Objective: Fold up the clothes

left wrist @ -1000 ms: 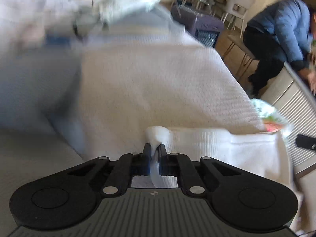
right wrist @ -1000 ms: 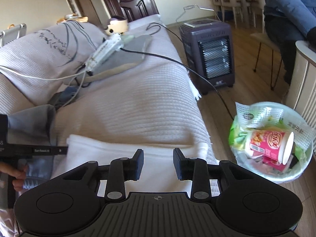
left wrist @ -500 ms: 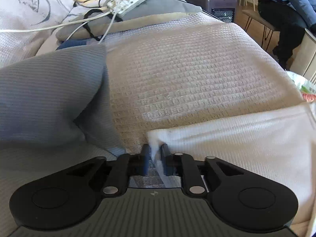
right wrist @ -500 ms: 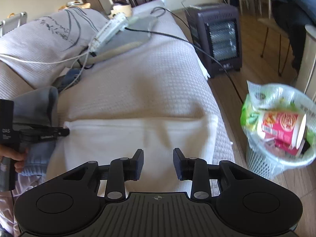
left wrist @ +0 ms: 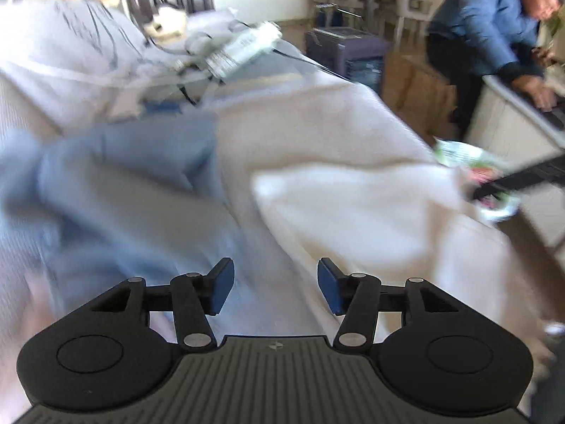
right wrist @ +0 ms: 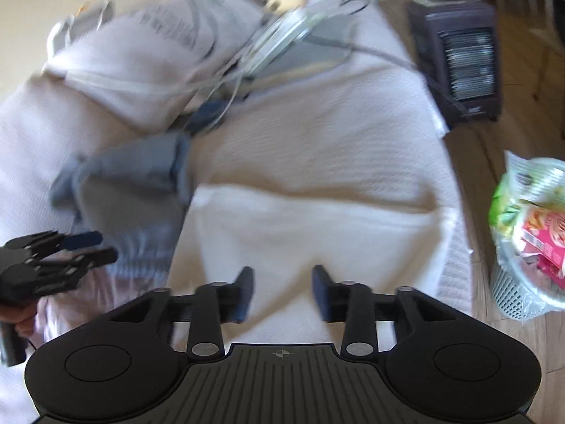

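Note:
A folded white cloth [right wrist: 310, 226] lies flat across the near end of the sofa, and shows blurred in the left wrist view [left wrist: 353, 205]. A grey garment [right wrist: 134, 183] lies rumpled to its left, also in the left wrist view [left wrist: 134, 183]. My left gripper [left wrist: 275, 288] hovers above the seam between the grey garment and the white cloth, jaws opening, nothing between them. It also appears at the left edge of the right wrist view [right wrist: 93, 247]. My right gripper [right wrist: 282, 291] hangs over the white cloth's near edge, jaws opening, not touching the cloth.
A cream textured sofa cover [right wrist: 317, 134] carries a pale pillow [right wrist: 148, 56], a white power strip with cables [right wrist: 282, 35] and a grey pad. A dark heater [right wrist: 462, 60] and a full waste basket [right wrist: 529, 233] stand on the wooden floor at right. A seated person [left wrist: 487, 35] is far right.
My left gripper let go of the white cloth's corner, opened and pulled back up to the left. My right gripper widened its jaws and tilted further down over the cloth.

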Tool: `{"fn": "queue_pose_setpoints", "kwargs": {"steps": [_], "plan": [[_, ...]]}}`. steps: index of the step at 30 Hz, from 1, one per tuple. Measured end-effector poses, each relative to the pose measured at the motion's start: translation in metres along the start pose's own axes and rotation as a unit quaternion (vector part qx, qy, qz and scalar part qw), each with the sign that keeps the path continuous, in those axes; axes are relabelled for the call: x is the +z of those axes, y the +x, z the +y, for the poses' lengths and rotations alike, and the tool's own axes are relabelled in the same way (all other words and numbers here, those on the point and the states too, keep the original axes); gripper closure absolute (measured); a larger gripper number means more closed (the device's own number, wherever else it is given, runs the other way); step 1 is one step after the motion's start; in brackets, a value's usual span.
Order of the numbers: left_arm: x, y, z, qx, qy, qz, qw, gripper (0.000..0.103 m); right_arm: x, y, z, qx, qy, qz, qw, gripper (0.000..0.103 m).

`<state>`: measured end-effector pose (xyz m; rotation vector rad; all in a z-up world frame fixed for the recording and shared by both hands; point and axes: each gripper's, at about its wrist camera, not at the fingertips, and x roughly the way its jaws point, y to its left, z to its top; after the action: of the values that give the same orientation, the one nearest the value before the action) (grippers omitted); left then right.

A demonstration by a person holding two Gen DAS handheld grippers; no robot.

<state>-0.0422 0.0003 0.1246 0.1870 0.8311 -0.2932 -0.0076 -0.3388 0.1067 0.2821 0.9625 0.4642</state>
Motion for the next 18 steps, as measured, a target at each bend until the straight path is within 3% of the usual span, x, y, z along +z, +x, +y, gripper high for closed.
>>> {"fn": "queue_pose_setpoints", "kwargs": {"steps": [5,10,14,16,18], "plan": [[-0.054,-0.014,-0.038,-0.061,0.012,0.026,0.9977,0.054,0.004,0.027,0.018,-0.052,0.036,0.076,0.995,0.056],[-0.079,-0.007,-0.075,-0.043,0.055,0.024,0.9973,0.054,-0.002,0.048,0.02,-0.06,0.127,0.116,0.983,0.057],[-0.095,-0.016,-0.081,-0.048,0.036,0.016,0.9981,0.054,-0.005,0.063,0.014,-0.095,0.18,0.117,0.972,0.058],[-0.104,-0.018,-0.077,-0.049,0.019,0.022,0.9984,0.054,-0.005,0.07,0.014,-0.118,0.178,0.116,0.97,0.064],[-0.112,-0.021,-0.073,-0.053,0.0,0.029,0.9982,0.054,-0.007,0.075,0.016,-0.141,0.16,0.117,0.97,0.076]]}}
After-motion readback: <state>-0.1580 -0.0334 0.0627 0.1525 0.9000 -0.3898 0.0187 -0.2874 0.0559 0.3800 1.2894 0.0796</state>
